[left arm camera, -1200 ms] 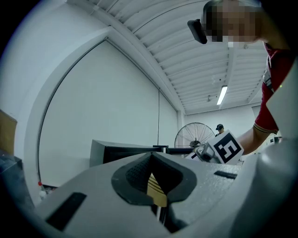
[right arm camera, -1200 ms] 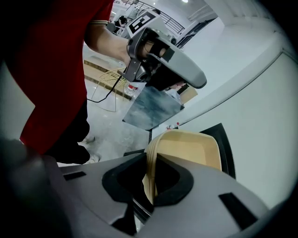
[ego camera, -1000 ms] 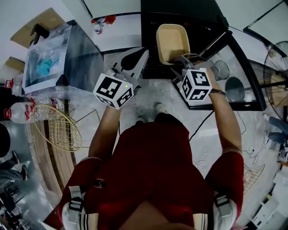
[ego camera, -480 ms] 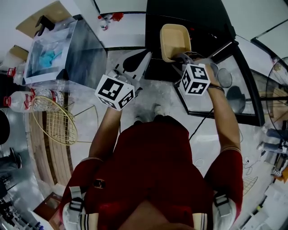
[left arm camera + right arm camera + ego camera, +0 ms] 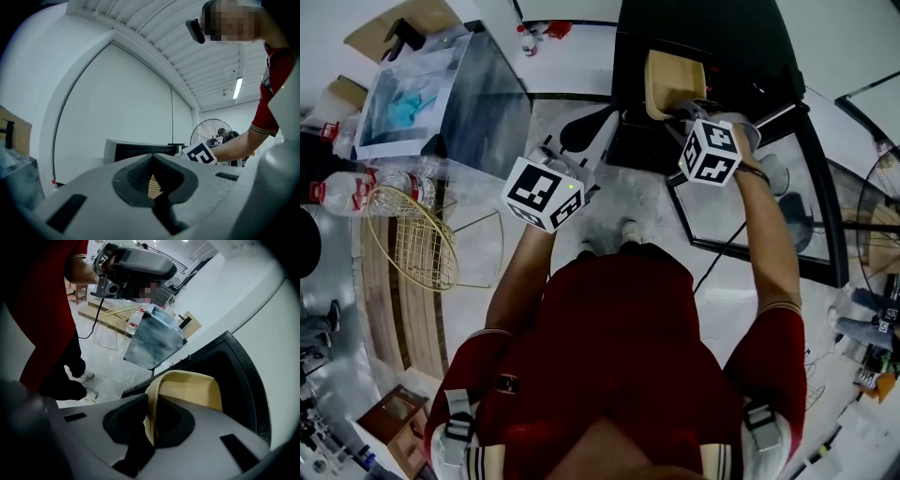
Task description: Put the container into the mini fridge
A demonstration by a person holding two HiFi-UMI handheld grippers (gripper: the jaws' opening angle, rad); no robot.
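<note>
Container (image 5: 673, 82), a tan rectangular tub, hung at the upper centre of the head view, pinched by its near rim in the right tongs (image 5: 682, 111), whose jaws were clenched on that thin wall with one pad inside the tub and one outside. In the right gripper view the tub reached away from the jaws toward the upper right of the frame, straight at the dark mouth of the mini fridge (image 5: 243, 376), so its long axis ran roughly in line with the tongs and pointed into the opening, not across it. It looked to be at the threshold, against the black interior; whether its far end already rested on a shelf could not be told, since the tub's underside was hidden in every view. The left tongs (image 5: 607, 114) sat lower and to the left in the head view, well apart from the tub, jaws together on nothing, the tub's tan showing only far off through the gap behind their tips in the left gripper view. The right hand was therefore the one placed to finish, and by this reading the move ahead called for pushing the tub on along its own length, deeper into the cavity, and setting it level before letting go. A black-framed glass panel (image 5: 816, 202), probably the fridge door, stood open at the right.
</note>
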